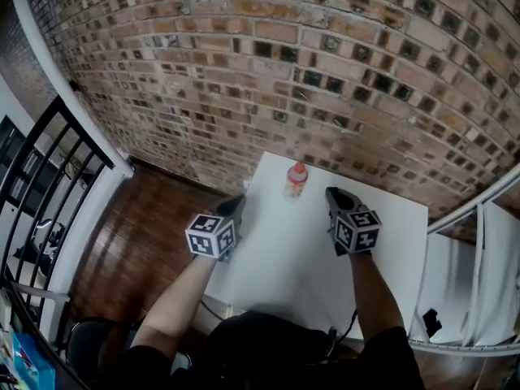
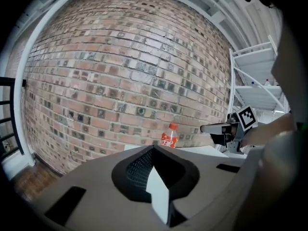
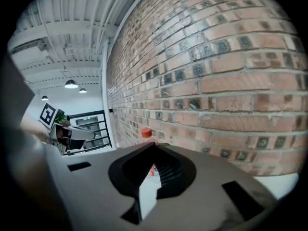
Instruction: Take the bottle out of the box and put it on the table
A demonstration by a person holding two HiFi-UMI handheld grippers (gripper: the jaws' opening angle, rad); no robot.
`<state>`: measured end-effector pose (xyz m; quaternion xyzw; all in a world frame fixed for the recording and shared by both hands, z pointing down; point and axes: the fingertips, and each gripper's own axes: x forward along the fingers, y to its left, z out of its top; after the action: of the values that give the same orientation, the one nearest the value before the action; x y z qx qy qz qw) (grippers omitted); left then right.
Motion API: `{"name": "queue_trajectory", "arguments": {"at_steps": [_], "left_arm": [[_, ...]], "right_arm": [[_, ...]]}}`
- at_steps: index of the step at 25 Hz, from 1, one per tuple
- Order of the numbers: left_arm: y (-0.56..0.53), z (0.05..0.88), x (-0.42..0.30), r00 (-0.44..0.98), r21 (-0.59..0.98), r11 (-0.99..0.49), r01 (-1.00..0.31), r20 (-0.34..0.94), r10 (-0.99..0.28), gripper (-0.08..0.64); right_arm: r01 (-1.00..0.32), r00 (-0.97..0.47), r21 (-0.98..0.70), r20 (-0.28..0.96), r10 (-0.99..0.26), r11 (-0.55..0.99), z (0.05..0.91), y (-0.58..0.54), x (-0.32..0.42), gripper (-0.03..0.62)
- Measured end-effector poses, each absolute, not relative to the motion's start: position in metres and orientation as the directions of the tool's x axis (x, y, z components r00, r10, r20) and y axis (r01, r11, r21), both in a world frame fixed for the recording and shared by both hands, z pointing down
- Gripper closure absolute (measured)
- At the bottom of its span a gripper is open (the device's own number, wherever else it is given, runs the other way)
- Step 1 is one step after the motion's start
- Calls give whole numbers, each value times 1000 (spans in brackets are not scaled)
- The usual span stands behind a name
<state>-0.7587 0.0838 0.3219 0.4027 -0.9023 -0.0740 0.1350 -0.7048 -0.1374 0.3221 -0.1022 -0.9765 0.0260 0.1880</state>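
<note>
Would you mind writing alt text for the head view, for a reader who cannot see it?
A bottle with a red cap stands upright near the far edge of a white table, before a brick wall. The left gripper and right gripper, both shut and empty, flank it without touching.

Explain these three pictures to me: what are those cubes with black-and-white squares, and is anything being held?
No robot here: a person holds a two-jawed tool in each hand, the left gripper and the right gripper. The patterned cubes are part of them. The head view comes from a camera on the person's head, looking down; the other two come from cameras riding on each gripper, looking along its jaws. On the white table stands one orange-capped bottle, upright near the brick wall. Both pairs of jaws are shut on nothing, so nothing is held.
</note>
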Motion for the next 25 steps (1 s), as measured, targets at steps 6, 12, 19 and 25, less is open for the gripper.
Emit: {"name": "queue_trajectory", "arguments": {"at_steps": [6, 12, 19, 25], "left_arm": [[72, 288, -734, -601, 204, 605, -769, 88, -794, 558], [59, 254, -708, -542, 142, 542, -828, 44, -839, 558], [63, 225, -666, -508, 122, 502, -856, -29, -861, 558], [85, 210, -620, -537, 136, 522, -842, -129, -834, 558]], "right_arm": [[115, -953, -107, 268, 140, 988, 292, -142, -646, 589], [126, -962, 12, 246, 119, 992, 254, -137, -595, 591], [139, -953, 5, 274, 132, 990, 253, -136, -528, 591], [31, -982, -62, 185, 42, 998, 247, -157, -464, 591]]}}
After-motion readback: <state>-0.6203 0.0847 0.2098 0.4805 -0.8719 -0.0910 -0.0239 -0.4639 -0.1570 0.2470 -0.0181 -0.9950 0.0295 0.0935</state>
